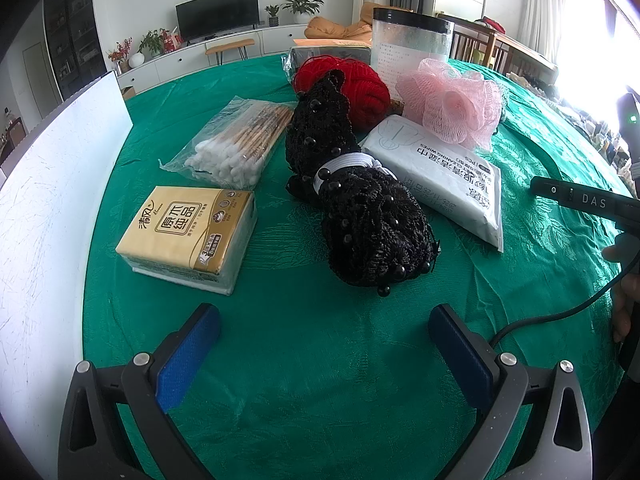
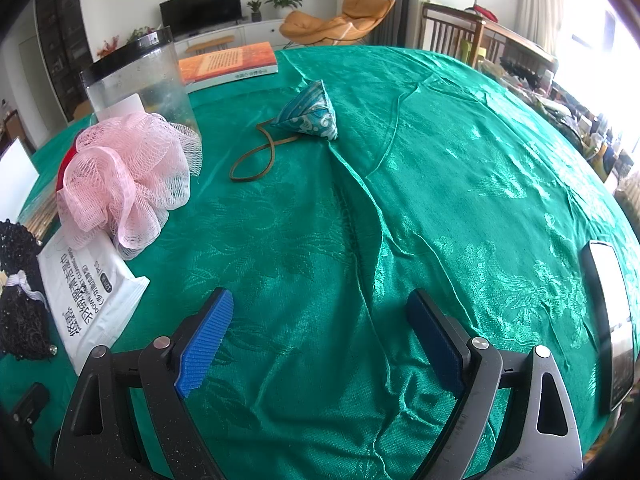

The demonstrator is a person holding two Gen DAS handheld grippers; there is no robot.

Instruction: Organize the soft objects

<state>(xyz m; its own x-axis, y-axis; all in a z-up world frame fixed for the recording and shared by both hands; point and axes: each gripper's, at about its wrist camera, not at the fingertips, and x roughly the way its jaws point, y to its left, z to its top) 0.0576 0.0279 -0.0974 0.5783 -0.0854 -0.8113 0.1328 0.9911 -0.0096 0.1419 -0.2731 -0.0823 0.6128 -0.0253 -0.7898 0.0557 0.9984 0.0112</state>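
Note:
On the green tablecloth [image 1: 320, 360] lie a black beaded knit bundle [image 1: 352, 200] tied with a white band, a red yarn ball [image 1: 360, 84], a pink mesh bath pouf [image 1: 452, 100], a white wipes pack [image 1: 440, 176], a yellow tissue pack [image 1: 188, 232] and a bag of cotton swabs [image 1: 240, 140]. My left gripper [image 1: 324, 344] is open and empty, just short of the black bundle. My right gripper [image 2: 320, 332] is open and empty over bare cloth; the pouf [image 2: 124, 180] and wipes pack [image 2: 88, 292] lie to its left, a blue triangular pouch [image 2: 310, 112] with a cord lies ahead.
A clear jar with a black lid [image 1: 412, 40] stands behind the pouf, also in the right wrist view [image 2: 140, 76]. An orange book [image 2: 228, 62] lies at the back. A white board [image 1: 52, 200] stands at the left. A phone [image 2: 612, 320] lies at the right edge.

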